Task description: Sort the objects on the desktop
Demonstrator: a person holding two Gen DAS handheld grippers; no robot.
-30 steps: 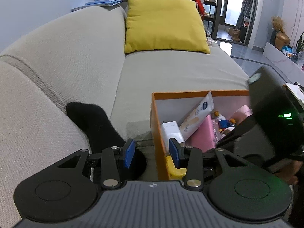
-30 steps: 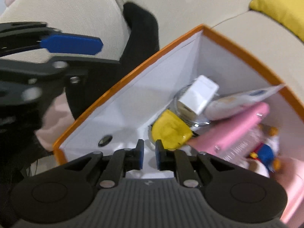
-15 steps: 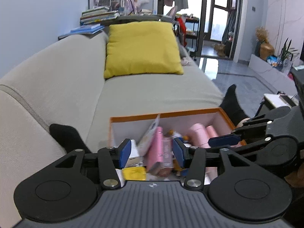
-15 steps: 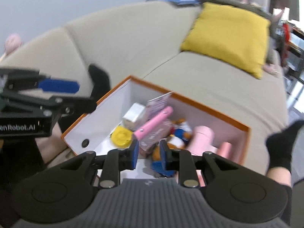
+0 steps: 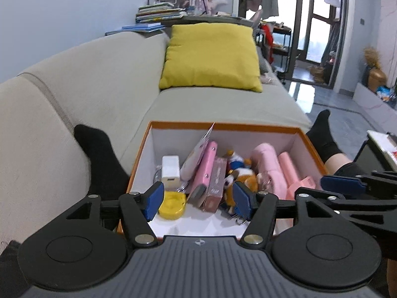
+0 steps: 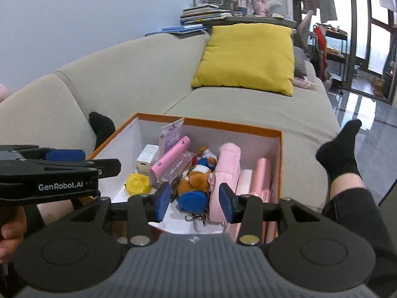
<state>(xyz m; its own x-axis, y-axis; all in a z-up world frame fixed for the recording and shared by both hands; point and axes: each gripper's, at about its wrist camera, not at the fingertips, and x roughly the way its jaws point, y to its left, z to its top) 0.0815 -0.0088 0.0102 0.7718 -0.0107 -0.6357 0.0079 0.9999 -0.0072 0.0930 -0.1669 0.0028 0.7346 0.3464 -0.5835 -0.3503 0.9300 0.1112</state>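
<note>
Claws have both pulled back from the orange box (image 5: 223,126) since a second ago — my left claw (image 5: 197,200) and right claw (image 6: 194,200) are opening, holding nothing. Yellow disc (image 5: 172,204), plush toy (image 6: 196,177) and pink things lie inside — sorting looks nearly done.

Yellow round case (image 5: 172,203) partly behind blue pad, box (image 6: 278,134) near rim hidden by tongs bodies

Both wrist views look forward and downward along their fingers, close above the near edge of the box (image 5: 148,154) (image 6: 279,159). The left view sits left of the right one. Both share the box, the sofa (image 5: 99,79) (image 6: 139,74) and the cushion (image 5: 211,57) (image 6: 245,57). Each shows the other gripper at its edge.
</note>
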